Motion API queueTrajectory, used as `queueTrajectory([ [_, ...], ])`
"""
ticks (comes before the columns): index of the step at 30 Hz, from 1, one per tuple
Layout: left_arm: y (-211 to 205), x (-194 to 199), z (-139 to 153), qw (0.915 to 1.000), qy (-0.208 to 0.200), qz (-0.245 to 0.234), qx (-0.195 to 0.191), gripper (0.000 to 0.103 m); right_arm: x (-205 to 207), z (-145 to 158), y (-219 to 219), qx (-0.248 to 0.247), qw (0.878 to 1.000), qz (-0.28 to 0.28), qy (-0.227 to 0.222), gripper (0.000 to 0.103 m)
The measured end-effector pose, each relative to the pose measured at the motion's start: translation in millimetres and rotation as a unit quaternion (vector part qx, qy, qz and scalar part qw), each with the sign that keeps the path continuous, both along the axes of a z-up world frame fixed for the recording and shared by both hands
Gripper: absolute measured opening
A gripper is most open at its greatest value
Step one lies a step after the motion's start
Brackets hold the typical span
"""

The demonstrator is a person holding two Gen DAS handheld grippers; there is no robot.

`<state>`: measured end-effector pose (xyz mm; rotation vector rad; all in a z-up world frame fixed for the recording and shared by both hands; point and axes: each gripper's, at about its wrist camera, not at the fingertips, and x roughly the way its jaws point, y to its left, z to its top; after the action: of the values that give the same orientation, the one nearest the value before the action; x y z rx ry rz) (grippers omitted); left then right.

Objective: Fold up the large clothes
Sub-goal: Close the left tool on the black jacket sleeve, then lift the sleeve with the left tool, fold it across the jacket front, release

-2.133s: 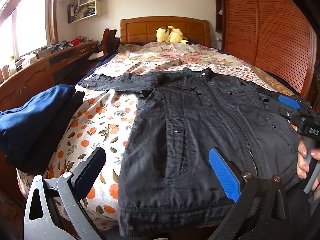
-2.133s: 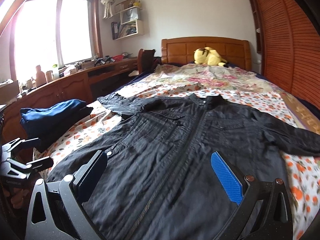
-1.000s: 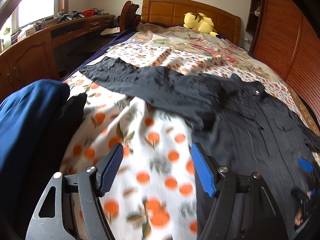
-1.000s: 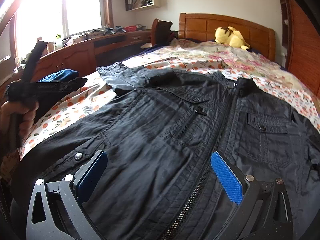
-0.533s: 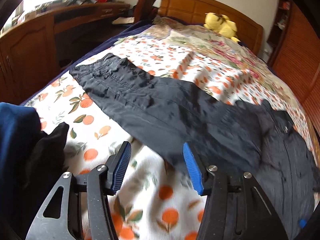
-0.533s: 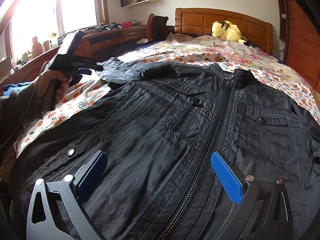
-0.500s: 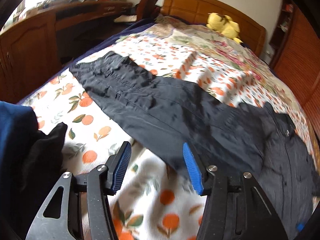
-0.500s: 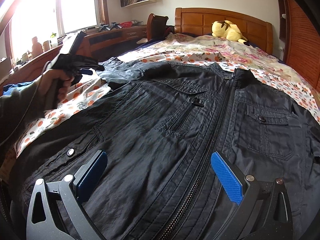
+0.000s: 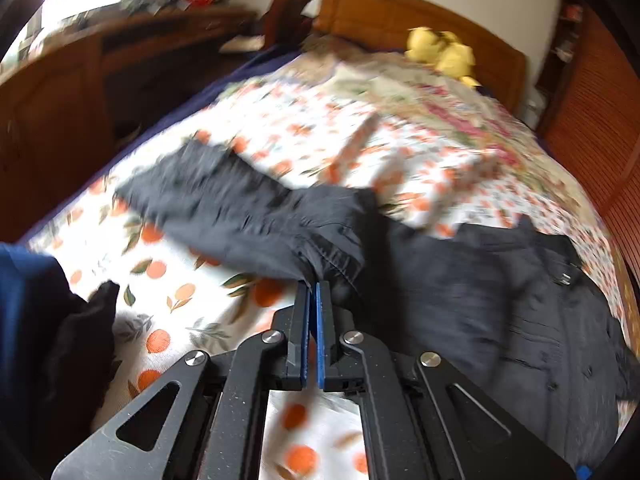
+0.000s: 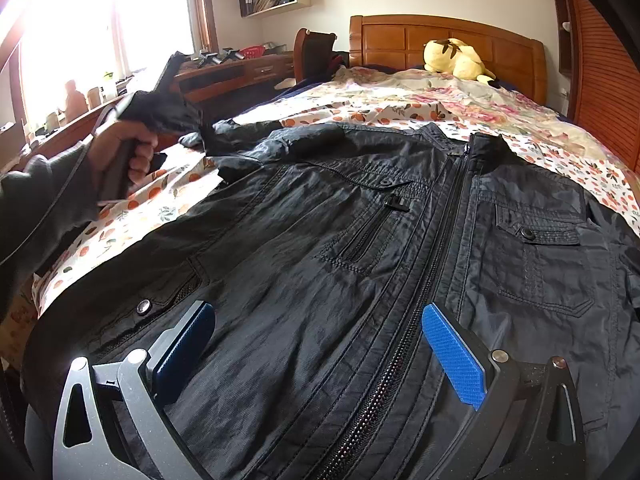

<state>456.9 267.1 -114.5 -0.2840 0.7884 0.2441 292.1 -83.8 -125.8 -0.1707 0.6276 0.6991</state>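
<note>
A black zip-up jacket (image 10: pixel 400 240) lies front-up on the bed, collar toward the headboard. Its sleeve (image 9: pixel 240 216) stretches out to the left over the orange-print sheet (image 9: pixel 180 304). My left gripper (image 9: pixel 313 286) is shut on the near edge of that sleeve, which bunches at the fingertips. From the right wrist view, a hand (image 10: pixel 128 152) holds the left gripper at the far left, with the sleeve (image 10: pixel 256 140) raised off the sheet beside it. My right gripper (image 10: pixel 316 312) stands open low over the jacket's lower front, left of the zipper, with no fabric pinched.
A blue and black pile of clothes (image 9: pixel 36 320) sits at the bed's near left corner. A yellow plush toy (image 10: pixel 456 60) lies by the wooden headboard (image 10: pixel 440 36). A wooden desk (image 10: pixel 224 76) runs along the left; slatted wardrobe doors (image 10: pixel 600 80) stand on the right.
My left gripper moved up along the bed to the sleeve and closed on its edge; the sleeve now bunches there. The right gripper has stayed in place over the jacket front.
</note>
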Motion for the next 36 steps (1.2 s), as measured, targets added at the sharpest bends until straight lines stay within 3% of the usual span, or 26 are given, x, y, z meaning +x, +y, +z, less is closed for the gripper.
queueTrajectory([
  [7,-83.6,-41.9,45.1,0.9957,-0.021,-0.086,0.027,0.003,-2.9,1.4,-3.6,0.011,1.0,-0.002,-0.004,0.103],
  [14,-115.9,-84.8,48.8,0.9898,-0.028,-0.126,0.061,0.003,-5.0,0.5,-4.1,0.013,1.0,-0.002,-0.005,0.103],
  [15,-115.3,-88.4,49.6,0.9894,-0.028,-0.126,0.066,0.004,-4.9,0.4,-3.6,0.013,1.0,-0.002,-0.005,0.103],
  [17,-111.0,-96.8,54.6,0.9894,-0.038,-0.122,0.068,0.017,-5.3,-0.3,-1.6,0.01,1.0,-0.001,-0.006,0.103],
  [18,-108.0,-100.4,57.1,0.9895,-0.044,-0.12,0.066,0.036,-5.1,-0.2,-0.8,0.009,1.0,-0.001,-0.005,0.103],
  [19,-104.0,-103.9,59.5,0.9896,-0.051,-0.118,0.064,0.047,-5.0,-0.1,-0.5,0.008,1.0,0.0,-0.006,0.103],
  [20,-98.6,-104.9,61.5,0.9897,-0.055,-0.113,0.068,0.051,-5.1,-0.4,0.4,0.007,1.0,0.0,-0.007,0.103],
  [22,-90.3,-105.1,61.6,0.9902,-0.056,-0.104,0.074,0.071,-5.5,-0.2,1.3,0.004,1.0,0.0,-0.008,0.103],
  [26,-58.8,-96.3,44.0,0.9949,-0.043,-0.066,0.063,0.074,-4.0,-0.5,2.2,0.0,1.0,0.001,-0.01,0.103],
  [36,8.1,-59.0,-32.8,0.9998,0.015,0.006,0.011,0.074,-2.3,-2.2,2.6,-0.009,1.0,0.005,-0.007,0.103],
])
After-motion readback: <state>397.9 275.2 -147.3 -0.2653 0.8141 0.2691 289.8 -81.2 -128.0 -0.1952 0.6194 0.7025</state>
